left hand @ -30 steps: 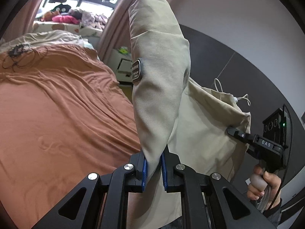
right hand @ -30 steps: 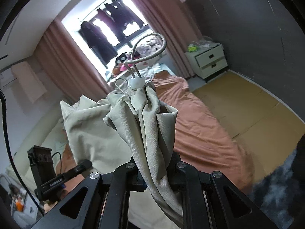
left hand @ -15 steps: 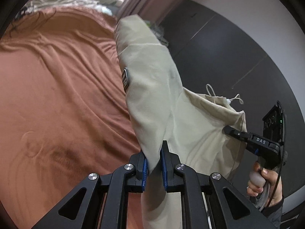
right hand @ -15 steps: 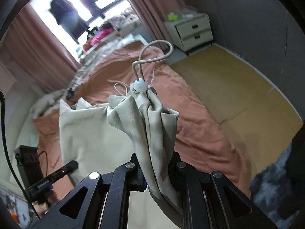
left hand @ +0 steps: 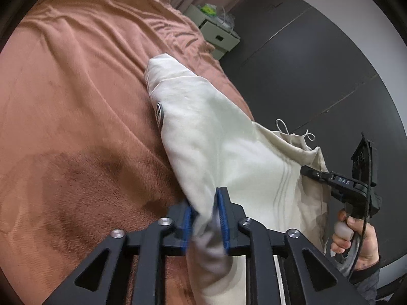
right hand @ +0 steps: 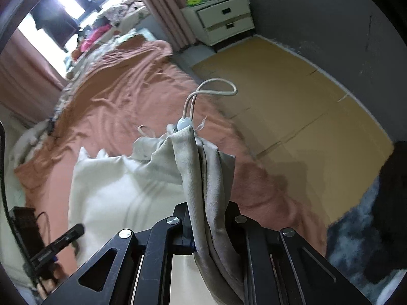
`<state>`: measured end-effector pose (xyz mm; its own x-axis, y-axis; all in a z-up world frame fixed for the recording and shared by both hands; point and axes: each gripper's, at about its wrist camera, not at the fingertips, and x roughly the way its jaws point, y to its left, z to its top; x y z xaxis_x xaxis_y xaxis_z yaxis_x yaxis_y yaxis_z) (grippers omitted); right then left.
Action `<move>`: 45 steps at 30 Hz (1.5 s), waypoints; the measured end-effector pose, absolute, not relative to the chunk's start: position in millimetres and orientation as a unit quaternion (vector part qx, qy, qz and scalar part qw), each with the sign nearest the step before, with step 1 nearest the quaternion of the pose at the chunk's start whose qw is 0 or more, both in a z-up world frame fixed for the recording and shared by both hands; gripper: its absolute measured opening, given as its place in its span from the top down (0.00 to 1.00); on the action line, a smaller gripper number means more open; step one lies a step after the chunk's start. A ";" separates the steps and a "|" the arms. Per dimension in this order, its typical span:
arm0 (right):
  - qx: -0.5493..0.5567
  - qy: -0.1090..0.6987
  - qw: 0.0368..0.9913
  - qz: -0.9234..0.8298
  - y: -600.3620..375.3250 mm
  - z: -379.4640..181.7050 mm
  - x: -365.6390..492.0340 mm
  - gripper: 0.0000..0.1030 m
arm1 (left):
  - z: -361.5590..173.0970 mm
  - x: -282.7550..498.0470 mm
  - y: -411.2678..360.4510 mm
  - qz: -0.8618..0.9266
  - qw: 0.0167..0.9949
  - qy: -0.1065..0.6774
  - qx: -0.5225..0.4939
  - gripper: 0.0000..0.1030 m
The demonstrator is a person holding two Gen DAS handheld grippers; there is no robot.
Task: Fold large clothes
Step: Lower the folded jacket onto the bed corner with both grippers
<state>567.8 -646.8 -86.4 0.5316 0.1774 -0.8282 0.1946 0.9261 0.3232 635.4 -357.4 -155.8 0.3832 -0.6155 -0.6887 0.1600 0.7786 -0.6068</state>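
A large beige garment with a round badge hangs between both grippers, sagging onto the rust-brown bed. My left gripper has a fold of it between its blue pads; the jaws are opening, with a gap showing and the cloth blurred there. My right gripper is shut on a bunched hem of the garment, and a white drawstring loop with a toggle sticks out above it. The right gripper shows in the left wrist view, held in a hand. The left gripper appears at the lower left of the right wrist view.
The bed fills the left and centre. A white nightstand stands by pink curtains at the far wall. Tan floor mats run along the dark wall, and a dark shaggy rug lies at the right.
Both grippers have come down toward the bed and tilted downward, and the garment now sags onto the bedspread. The left jaws have parted wider around the fold.
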 end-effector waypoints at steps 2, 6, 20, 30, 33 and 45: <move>0.188 0.494 0.849 -0.005 -649.4 -89.4 574.7 0.89 | -156.9 636.6 -357.8 -0.238 0.796 0.505 -0.235 0.75; 0.162 0.508 0.846 -0.012 -645.7 -92.0 590.2 0.89 | -157.0 625.4 -350.2 -0.237 0.792 0.510 -0.236 0.70; 0.162 0.476 0.863 -0.049 -655.9 -58.4 514.1 0.20 | -149.8 563.9 -335.8 -0.231 0.774 0.537 -0.240 0.51; 0.274 0.439 0.847 -0.123 -698.8 -79.4 380.5 0.21 | -146.7 503.9 -344.6 -0.239 0.762 0.555 -0.232 0.51; 0.318 0.414 0.843 -0.128 -705.7 -88.7 348.6 0.21 | -148.1 485.6 -350.2 -0.245 0.754 0.566 -0.226 0.51; 0.464 0.379 0.798 -0.069 -679.1 -174.3 311.3 0.35 | -152.4 452.2 -373.3 -0.267 0.743 0.584 -0.190 0.51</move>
<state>311.3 -679.1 -174.3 0.7025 0.2411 -0.6697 0.4625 0.5606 0.6869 452.2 -373.3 -152.4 0.1757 -0.6185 -0.7659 0.1744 0.7853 -0.5941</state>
